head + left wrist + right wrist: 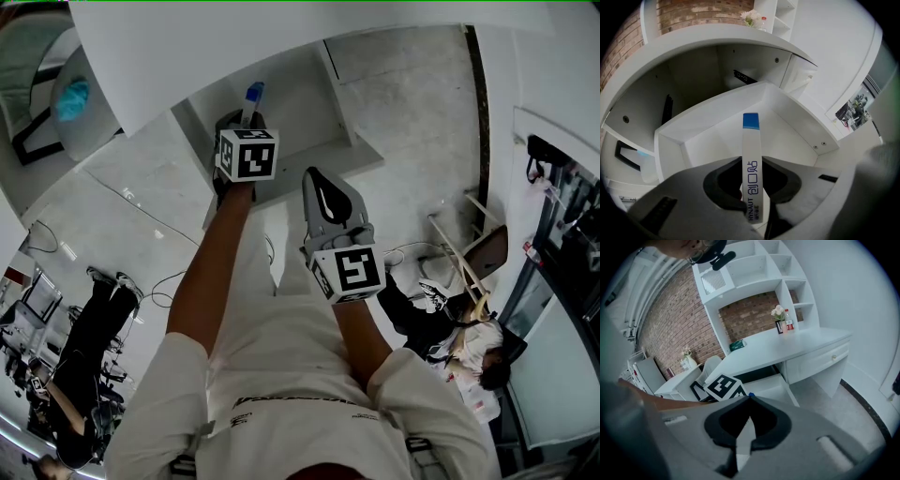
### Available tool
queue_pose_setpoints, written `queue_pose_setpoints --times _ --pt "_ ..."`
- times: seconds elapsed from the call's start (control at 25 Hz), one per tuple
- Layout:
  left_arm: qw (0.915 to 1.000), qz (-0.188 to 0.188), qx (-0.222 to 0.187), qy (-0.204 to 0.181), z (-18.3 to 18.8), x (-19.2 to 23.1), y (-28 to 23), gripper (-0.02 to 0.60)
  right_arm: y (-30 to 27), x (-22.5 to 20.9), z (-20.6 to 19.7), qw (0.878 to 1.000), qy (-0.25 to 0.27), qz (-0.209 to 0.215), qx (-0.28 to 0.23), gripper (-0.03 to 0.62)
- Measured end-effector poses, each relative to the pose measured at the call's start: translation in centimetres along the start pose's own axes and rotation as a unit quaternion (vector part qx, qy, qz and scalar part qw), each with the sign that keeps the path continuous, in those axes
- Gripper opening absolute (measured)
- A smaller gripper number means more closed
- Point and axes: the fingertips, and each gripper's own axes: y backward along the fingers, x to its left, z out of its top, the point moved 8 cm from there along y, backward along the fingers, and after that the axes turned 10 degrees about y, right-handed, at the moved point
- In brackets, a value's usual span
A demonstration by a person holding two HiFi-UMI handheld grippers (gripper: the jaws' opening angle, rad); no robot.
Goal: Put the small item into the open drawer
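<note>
My left gripper (246, 122) is shut on a small flat white box with a blue end (752, 159), which sticks up between the jaws. The box (253, 97) hangs just over the open white drawer (708, 110), which is pulled out from under the desk and shows a bare inside. In the head view the drawer (314, 155) lies right in front of that gripper. My right gripper (321, 187) hangs lower and to the right of the drawer, jaws together with nothing in them. In its own view this gripper (743, 446) points past the left marker cube (723, 386) toward the desk.
The white desk top (234, 47) overhangs the drawer. A chair with a teal object (73, 98) stands at upper left. People sit on the floor side at left (94, 319) and lower right (469, 347). Flowers (777, 311) and a teal box (737, 345) stand on the desk.
</note>
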Motion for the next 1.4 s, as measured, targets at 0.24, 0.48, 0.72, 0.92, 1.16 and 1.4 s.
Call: queue_pose_setpoints --times 0.24,0.48,0.72,0.92,1.16,1.4 --pt "0.9999 0.002 0.011 -0.005 -0.3 -0.3 -0.7 0.081 0.2 -0.4 0.1 1.0 0.004 -0.003 -0.002 -0.002" --pt "0.9999 0.006 0.013 -0.008 -0.2 -0.2 -1.1 0.083 0.2 -0.4 -0.2 1.0 -0.01 -0.003 0.001 -0.002" --pt "0.9998 0.004 0.015 -0.009 -0.1 -0.3 -1.2 0.104 0.2 -0.5 -0.1 1.0 -0.008 -0.004 0.003 -0.002" --pt "0.9999 0.004 0.013 -0.007 0.2 -0.3 -1.0 0.129 0.3 -0.7 0.3 1.0 -0.002 -0.005 -0.002 -0.002" --pt "0.9999 0.003 0.009 -0.008 0.5 -0.5 -0.3 0.141 0.7 -0.8 0.3 1.0 -0.007 -0.006 -0.004 -0.002" --pt "1.0 0.002 0.002 -0.007 0.8 -0.5 1.1 0.143 1.5 -0.7 0.8 1.0 -0.01 -0.007 -0.01 -0.002"
